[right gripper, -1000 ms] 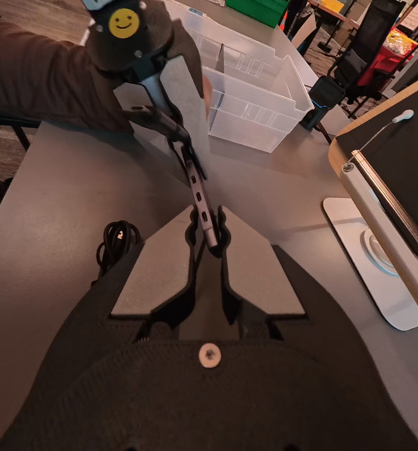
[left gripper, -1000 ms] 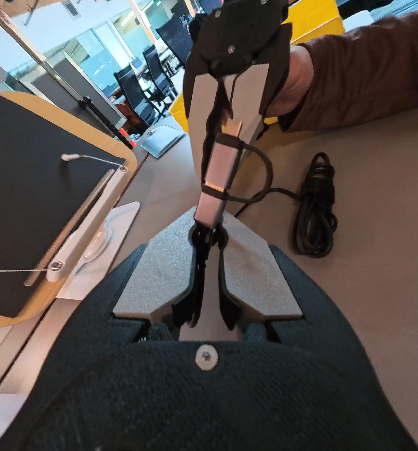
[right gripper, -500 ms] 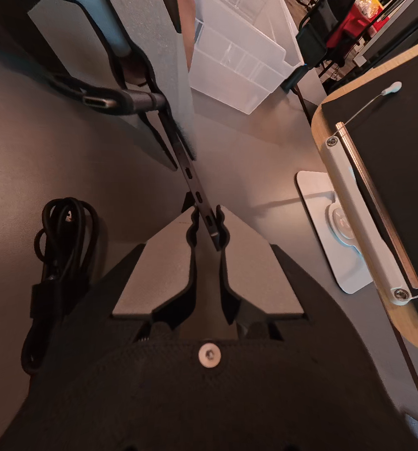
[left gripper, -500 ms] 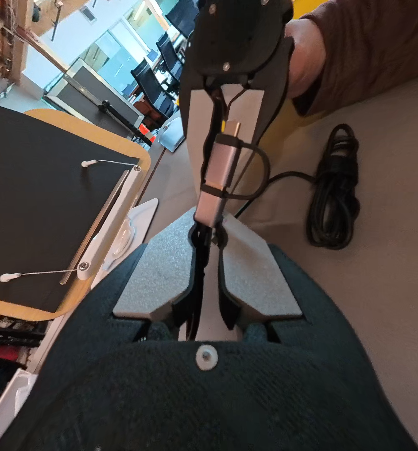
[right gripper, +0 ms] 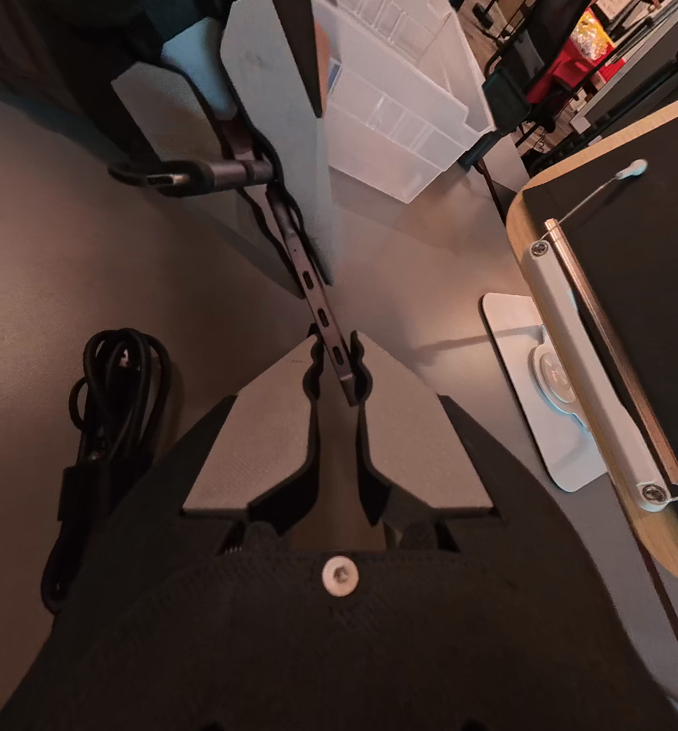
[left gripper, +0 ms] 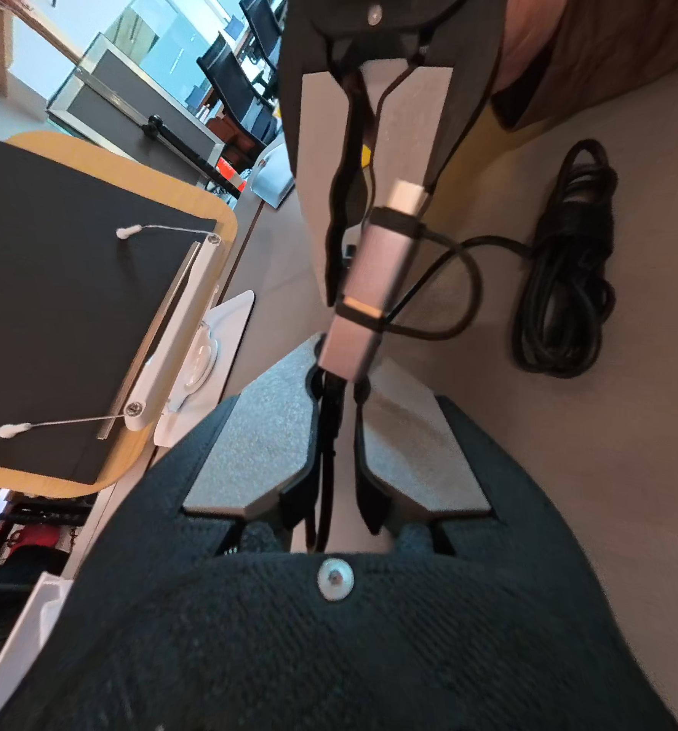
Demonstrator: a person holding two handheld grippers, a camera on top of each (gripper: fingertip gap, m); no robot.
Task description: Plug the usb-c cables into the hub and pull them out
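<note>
My left gripper [left gripper: 339, 356] is shut on the black cable just behind its silver USB-C connector [left gripper: 373, 277], which points up toward the right gripper [left gripper: 353, 221]. The plug tip [left gripper: 406, 197] is bare and sits beside the right gripper's fingers. My right gripper [right gripper: 335, 352] is shut on one end of the slim dark hub [right gripper: 321, 312], whose row of ports faces the camera. The hub reaches up to the left gripper [right gripper: 290, 221]. There the connector [right gripper: 218, 178] lies sideways, pointing left, not in a port. The cable's coil [left gripper: 563, 269] lies on the table.
The coil also shows in the right wrist view [right gripper: 108, 415]. A black board with a wooden rim [right gripper: 646, 316] on a white stand base [right gripper: 527, 395] stands to one side. A clear plastic bin [right gripper: 400, 110] sits behind. A person's brown sleeve [left gripper: 606, 59] is close. My left and right fingertips are right by each other.
The two grippers have come closer together. The connector has risen alongside the right gripper's fingers. In the right wrist view the left gripper now fills the top, with the plug pointing left.
</note>
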